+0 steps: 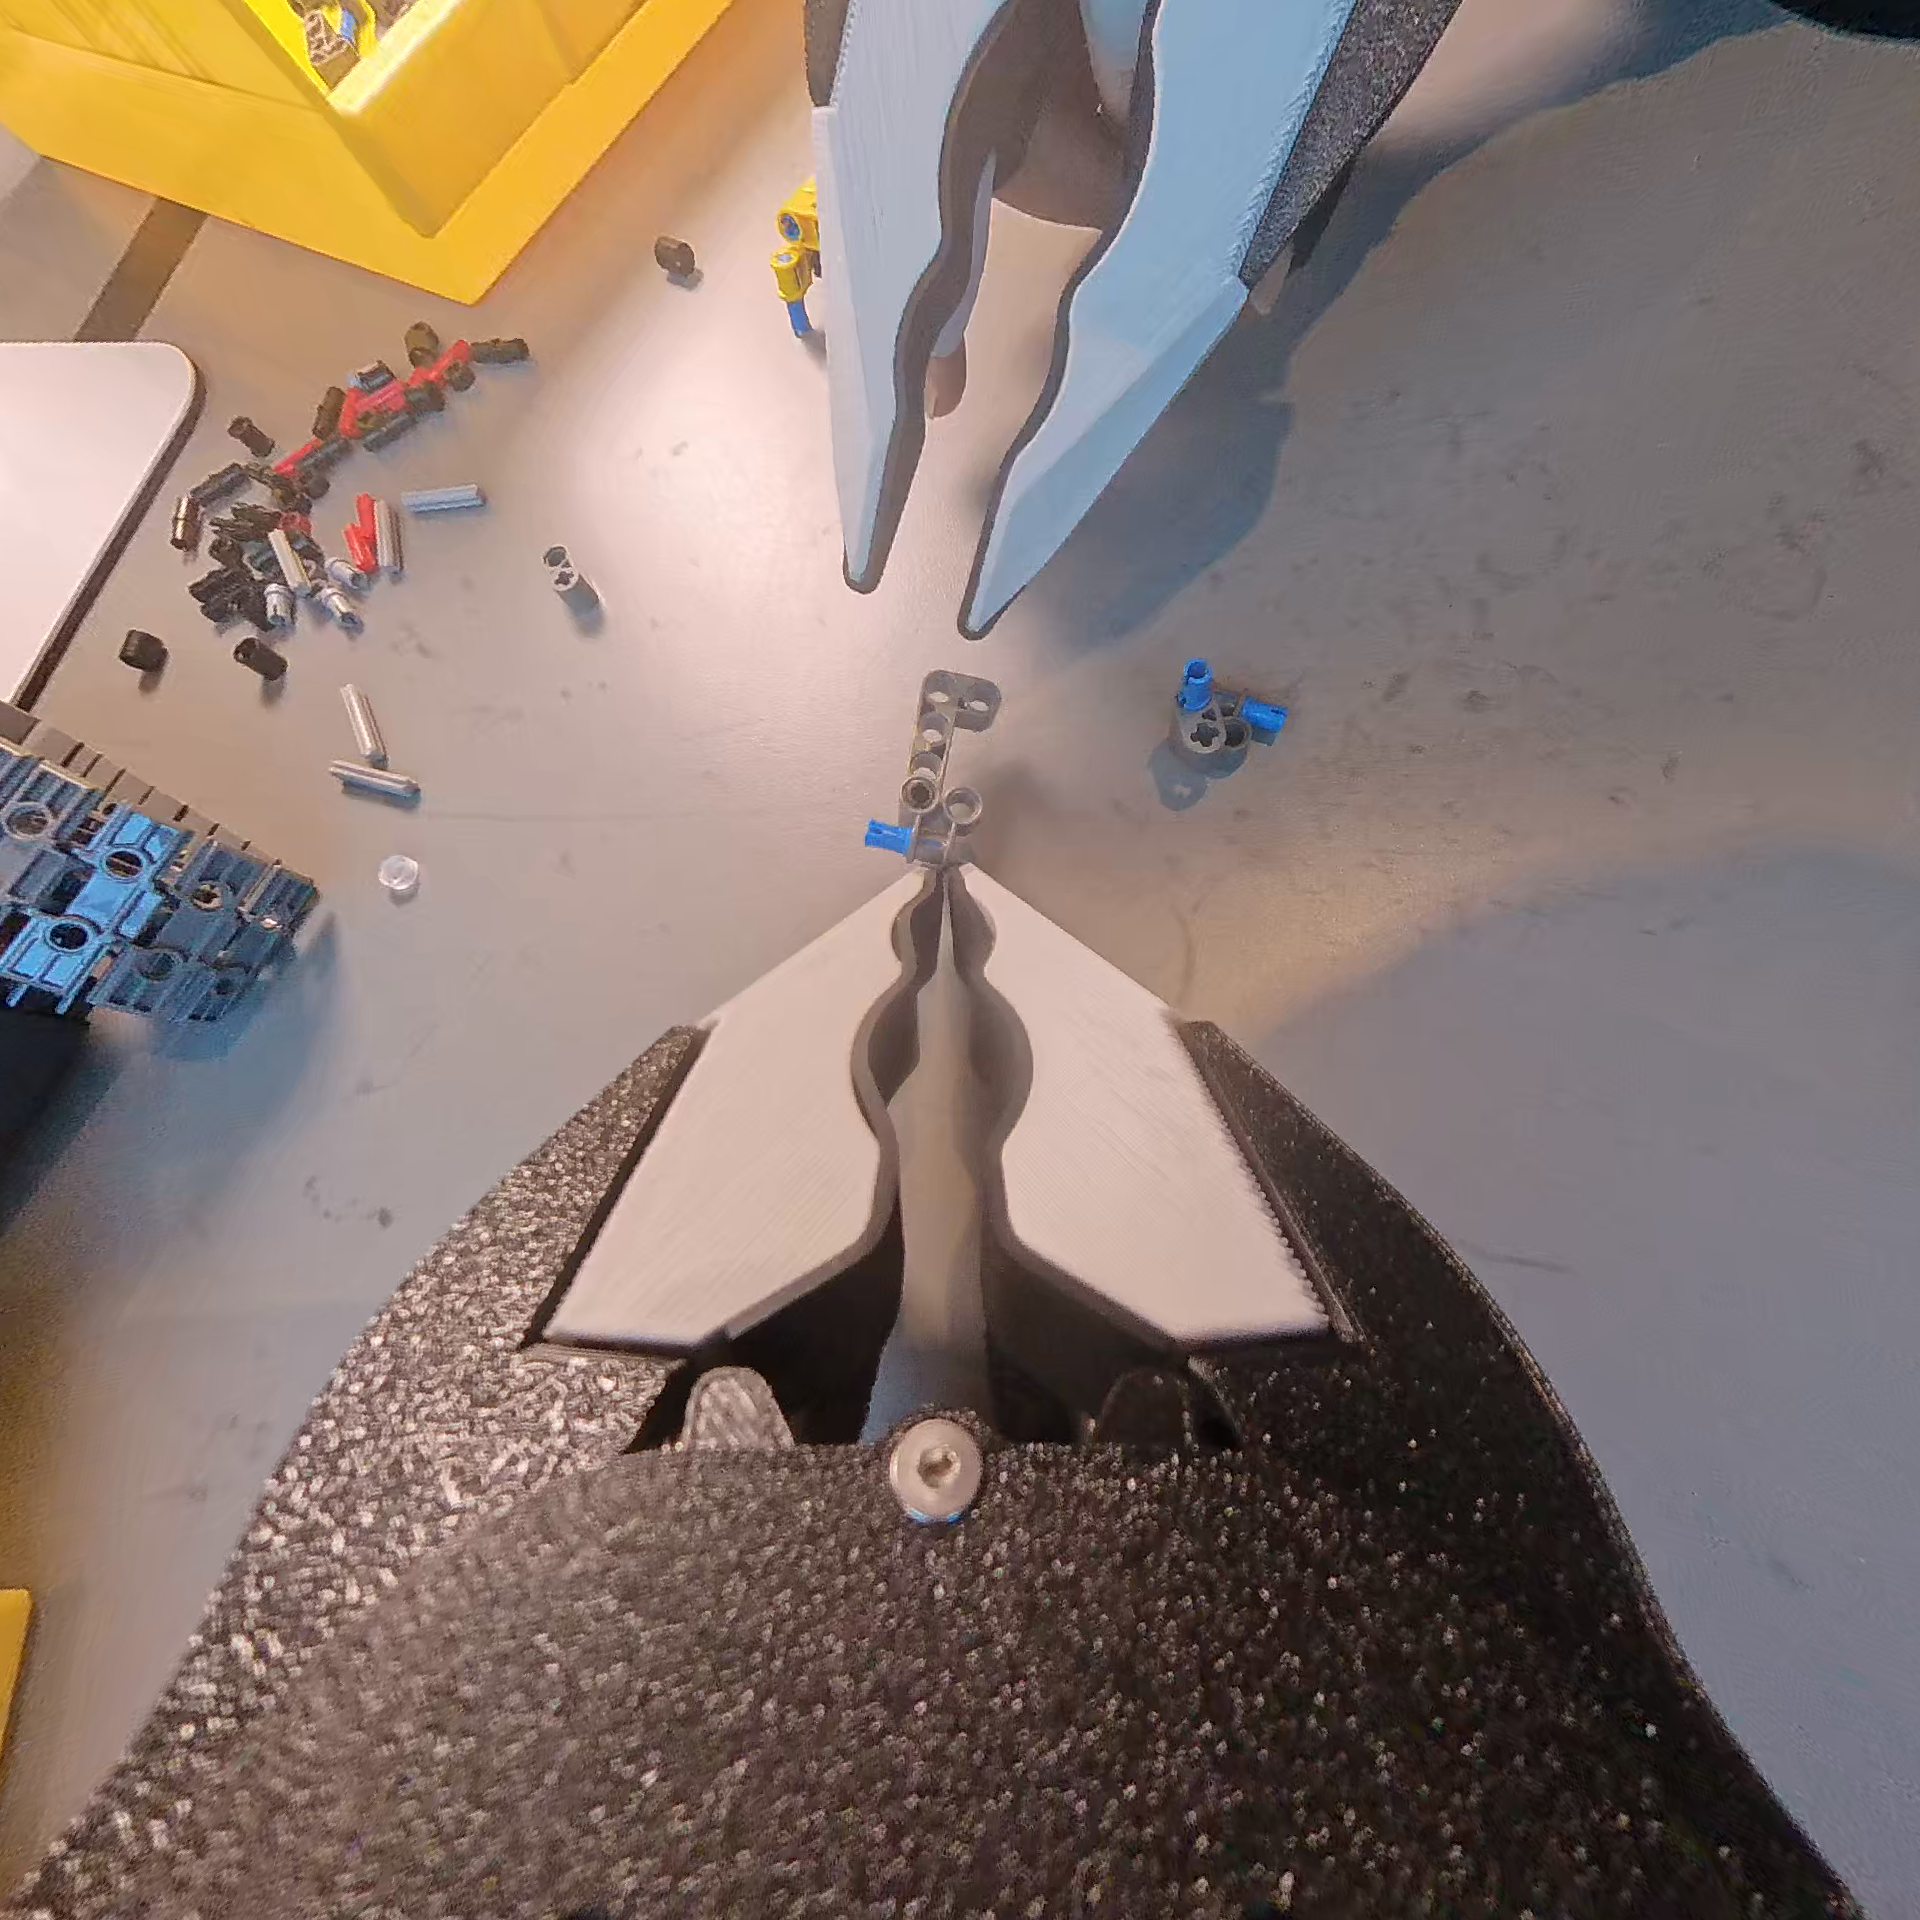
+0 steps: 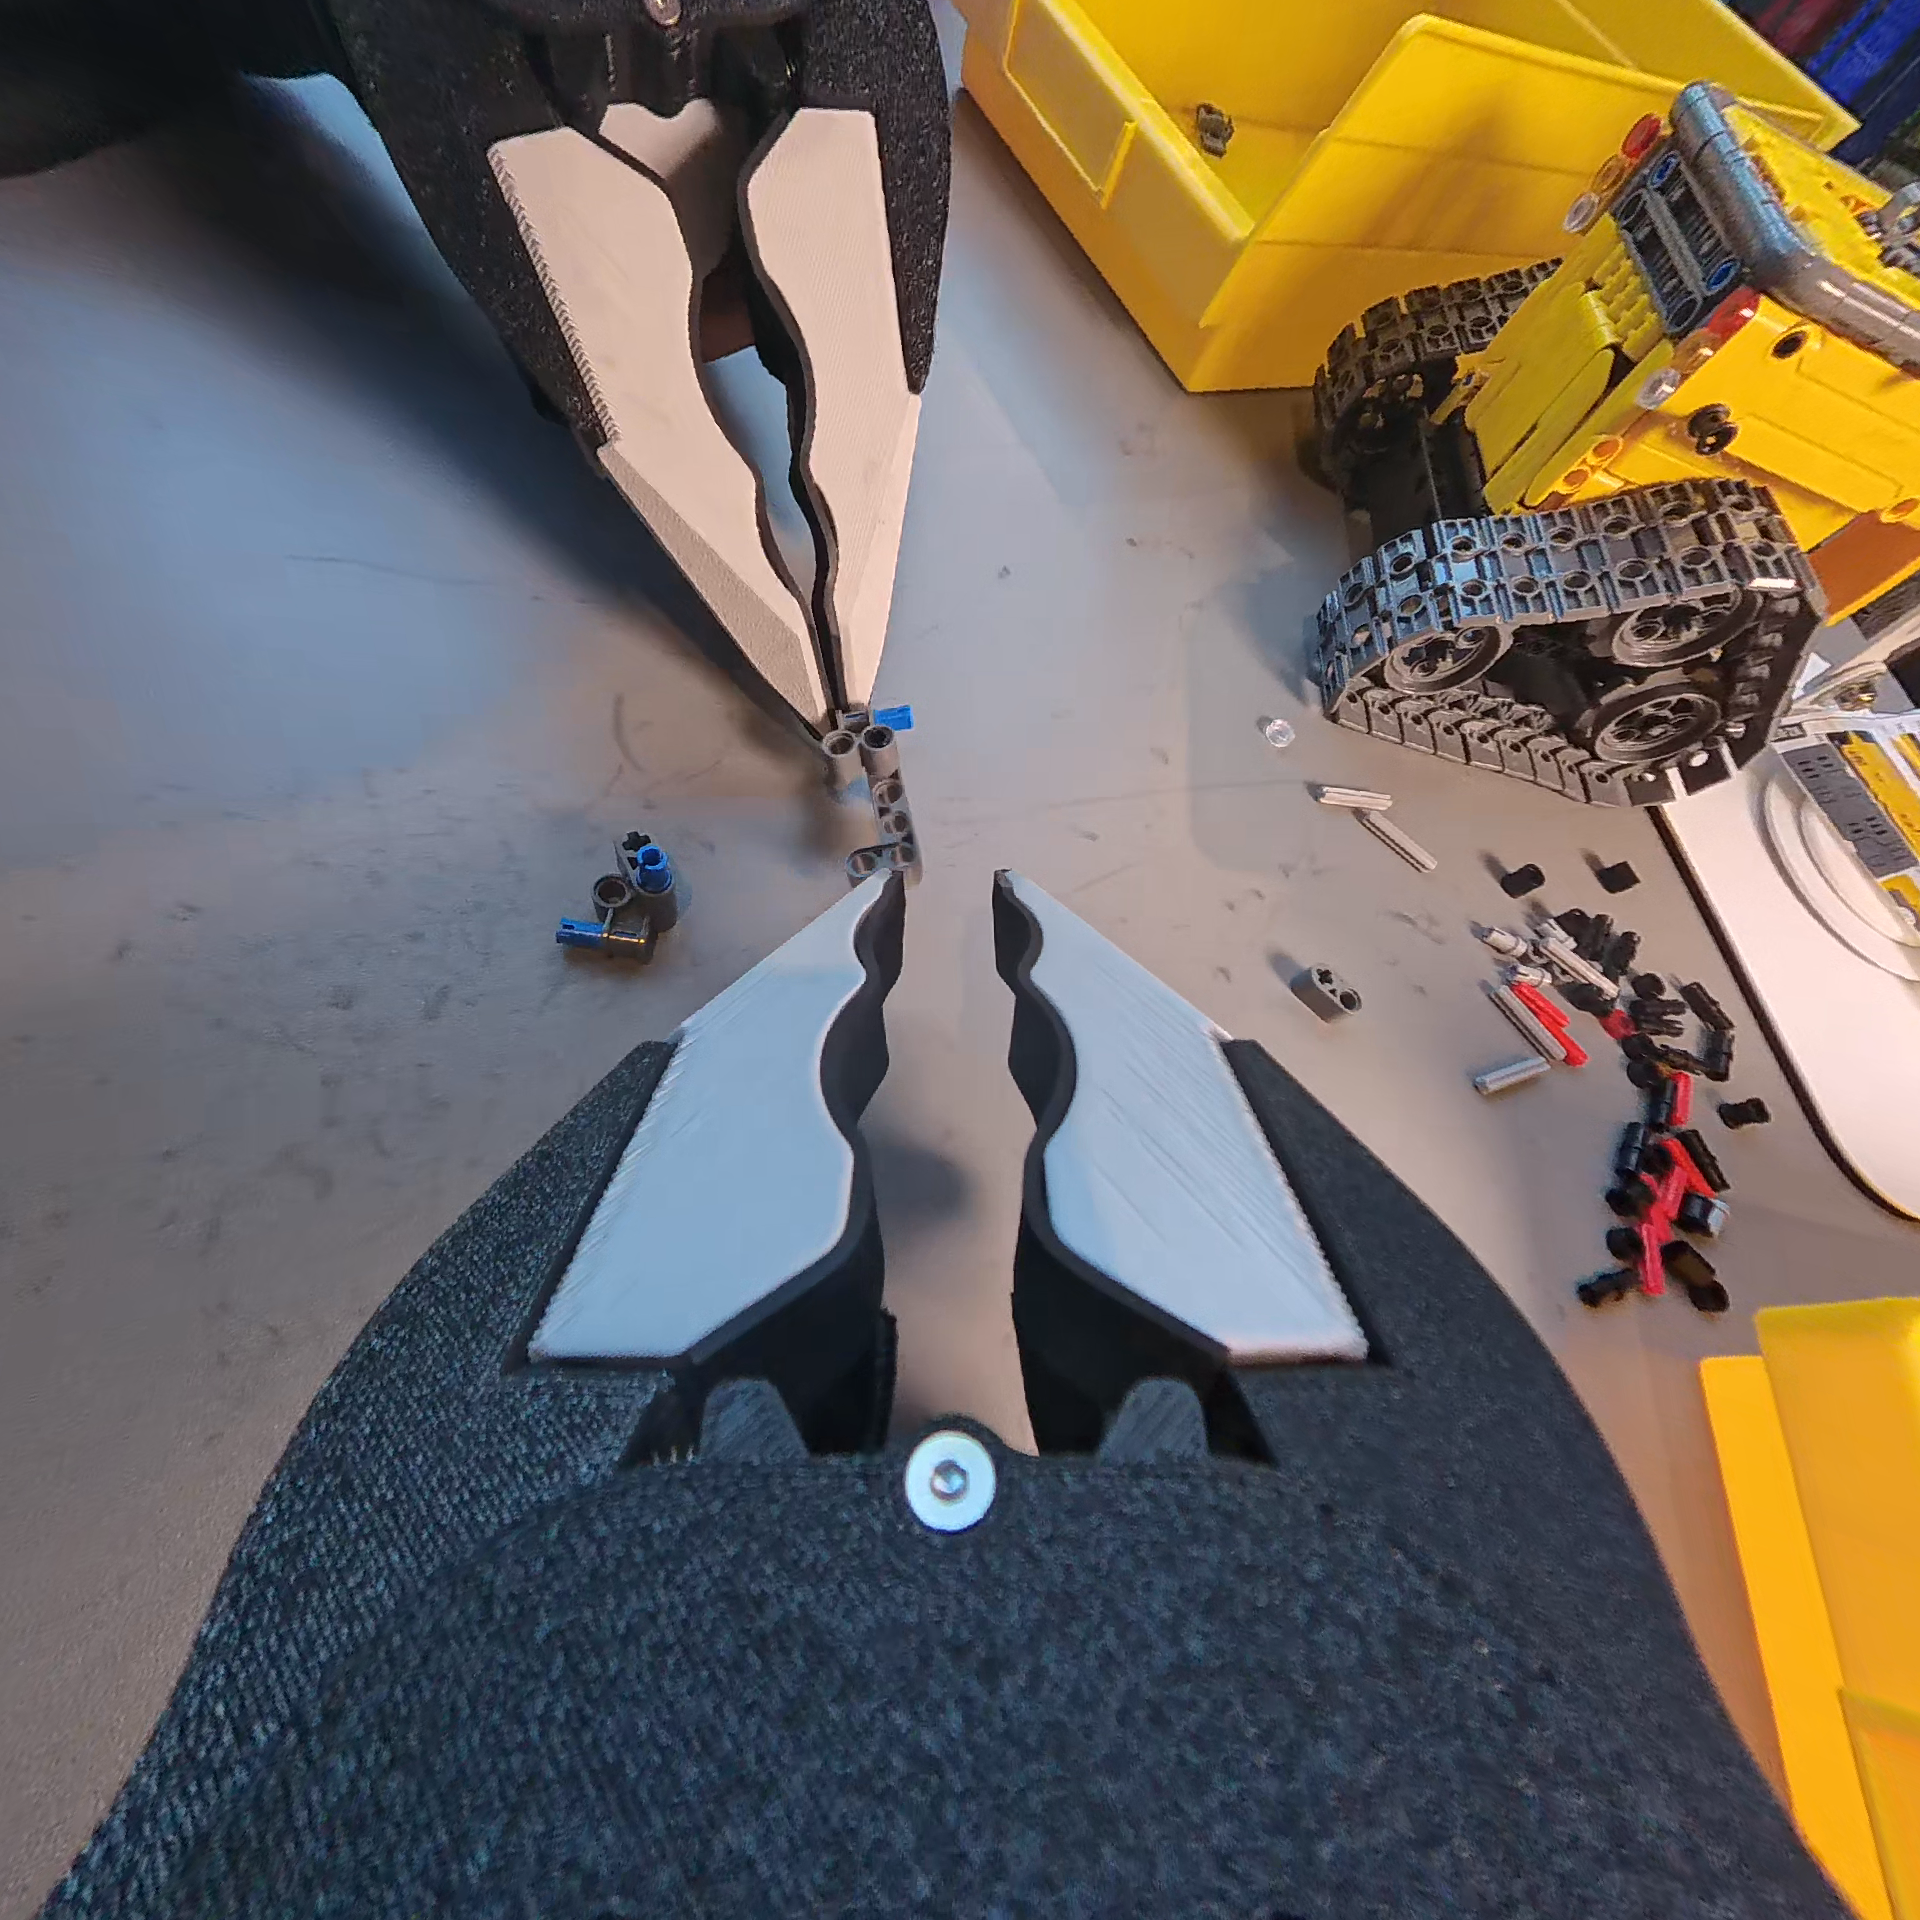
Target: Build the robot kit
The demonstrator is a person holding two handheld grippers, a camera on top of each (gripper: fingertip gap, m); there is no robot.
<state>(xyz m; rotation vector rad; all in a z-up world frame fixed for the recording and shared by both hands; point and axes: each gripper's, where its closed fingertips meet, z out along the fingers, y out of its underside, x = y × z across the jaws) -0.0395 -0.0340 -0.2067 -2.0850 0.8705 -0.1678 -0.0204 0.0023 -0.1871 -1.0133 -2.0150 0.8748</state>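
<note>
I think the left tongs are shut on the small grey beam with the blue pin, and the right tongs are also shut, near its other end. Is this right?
Not quite. The right tongs are open, with a clear gap between the tips, as the right wrist view shows. The left tongs are indeed shut on the grey beam with the blue pin.

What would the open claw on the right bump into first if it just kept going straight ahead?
Most likely the grey L-shaped beam, whose near end lies just off the tips of the right claw. The left claw pinches its far end. Depth is hard to judge, so the right claw could pass slightly beside it.
</note>
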